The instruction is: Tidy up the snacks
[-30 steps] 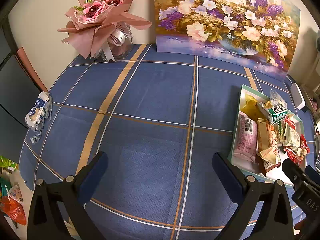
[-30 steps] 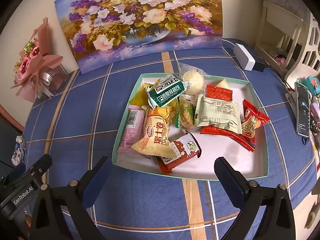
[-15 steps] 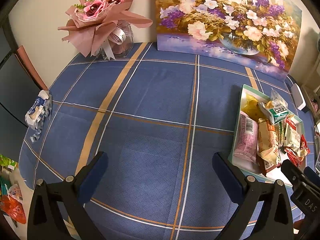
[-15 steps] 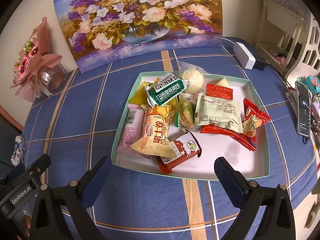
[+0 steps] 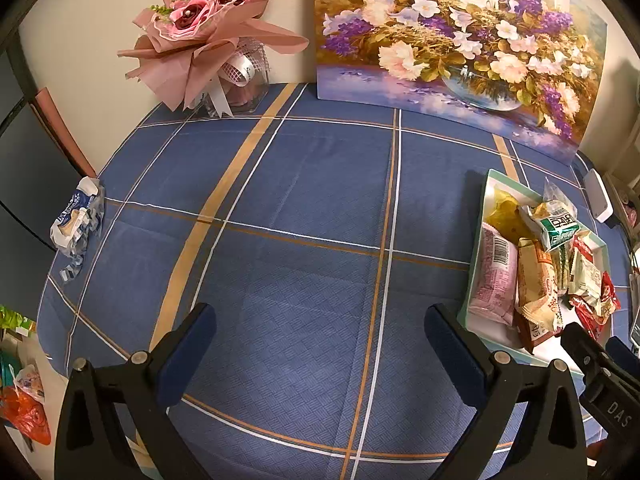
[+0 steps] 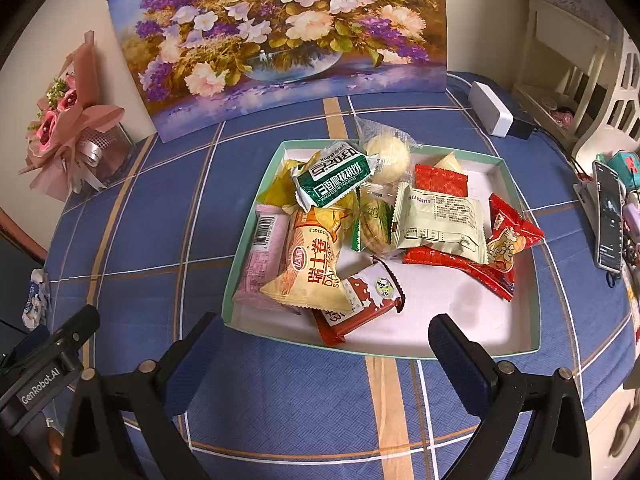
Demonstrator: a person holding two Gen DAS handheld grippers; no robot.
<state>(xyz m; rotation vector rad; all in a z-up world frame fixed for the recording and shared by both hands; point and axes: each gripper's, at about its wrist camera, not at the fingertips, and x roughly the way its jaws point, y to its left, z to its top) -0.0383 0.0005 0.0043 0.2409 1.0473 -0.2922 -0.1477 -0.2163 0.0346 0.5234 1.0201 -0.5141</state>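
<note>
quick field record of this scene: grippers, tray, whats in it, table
left gripper: open, empty, over bare cloth
right gripper: open, empty, at tray's near edge
tray: white inside, green rim, on blue plaid tablecloth
snacks: loose pile inside tray, green packet on top
behind: flower painting, bouquet

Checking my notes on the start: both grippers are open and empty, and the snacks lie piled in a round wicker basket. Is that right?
Not quite. The right wrist view shows the snacks piled in a shallow rectangular tray with a pale green rim, not a round wicker basket. The left gripper and right gripper are indeed open and empty.
</note>
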